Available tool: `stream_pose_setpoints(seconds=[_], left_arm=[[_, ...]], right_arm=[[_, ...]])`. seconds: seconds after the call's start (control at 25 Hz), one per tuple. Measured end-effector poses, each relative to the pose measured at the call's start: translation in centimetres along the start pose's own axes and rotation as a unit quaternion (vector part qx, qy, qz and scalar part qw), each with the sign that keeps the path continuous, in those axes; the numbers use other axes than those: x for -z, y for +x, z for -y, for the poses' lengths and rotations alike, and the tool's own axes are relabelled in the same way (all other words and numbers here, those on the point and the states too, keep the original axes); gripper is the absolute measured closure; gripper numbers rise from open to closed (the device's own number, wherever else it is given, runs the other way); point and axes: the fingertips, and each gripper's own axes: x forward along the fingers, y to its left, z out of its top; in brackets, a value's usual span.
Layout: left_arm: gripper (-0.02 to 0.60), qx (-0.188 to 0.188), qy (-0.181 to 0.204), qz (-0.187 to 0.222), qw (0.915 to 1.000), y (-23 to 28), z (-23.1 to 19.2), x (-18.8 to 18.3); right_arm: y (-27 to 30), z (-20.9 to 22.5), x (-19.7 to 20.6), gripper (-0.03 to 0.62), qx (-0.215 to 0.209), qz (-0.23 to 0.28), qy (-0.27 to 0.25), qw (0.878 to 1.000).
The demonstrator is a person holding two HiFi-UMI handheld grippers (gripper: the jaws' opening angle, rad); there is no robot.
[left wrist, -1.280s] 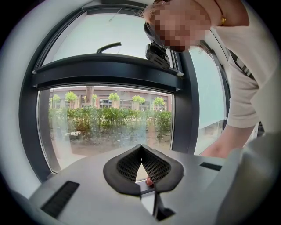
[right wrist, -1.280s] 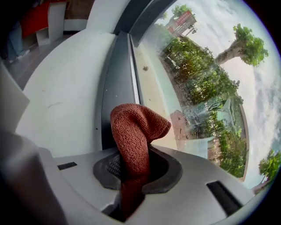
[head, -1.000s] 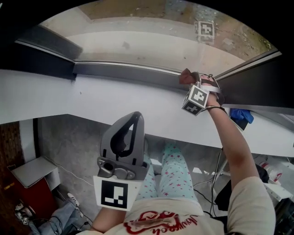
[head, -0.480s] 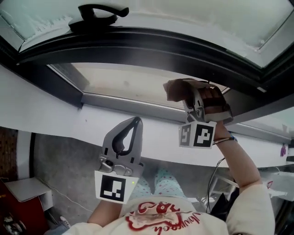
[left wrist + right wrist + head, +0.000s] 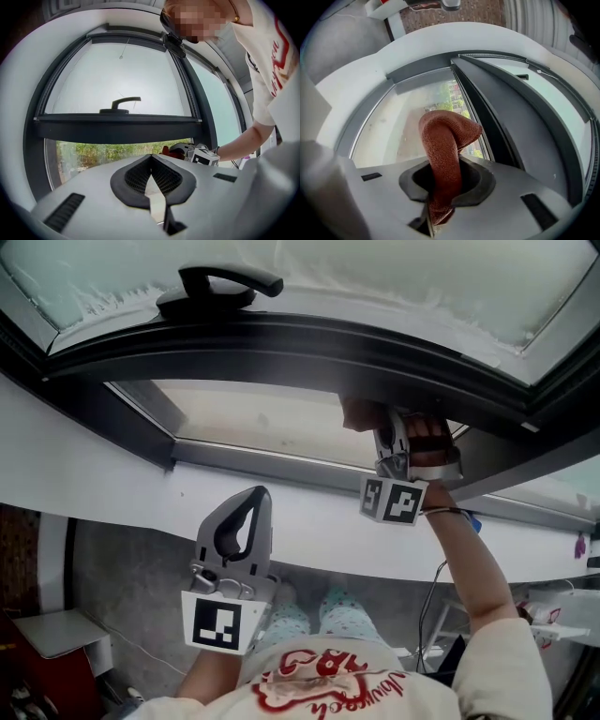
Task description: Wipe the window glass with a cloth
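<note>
Window glass (image 5: 417,112) is facing the right gripper (image 5: 440,183), its jaws clamping a rust-brown cloth (image 5: 445,140). Left gripper (image 5: 151,161) is hanging low, jaws together.

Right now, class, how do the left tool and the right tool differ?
The right tool is shut on a brown cloth; the left tool is shut on nothing. The right tool is raised by the window glass; the left tool is held lower, back from it. Both are grey.
</note>
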Motion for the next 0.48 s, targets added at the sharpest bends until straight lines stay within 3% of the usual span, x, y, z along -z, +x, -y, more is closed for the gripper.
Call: stream_pose_setpoints(seconds=[0.48], left_arm=[[0.56,-0.02,-0.008,-0.009,0.9997,2.9,2.1,1.2]], right_arm=[[0.4,-6.4,0.8,0.507,-0.054,0.023,0.005,0.998]])
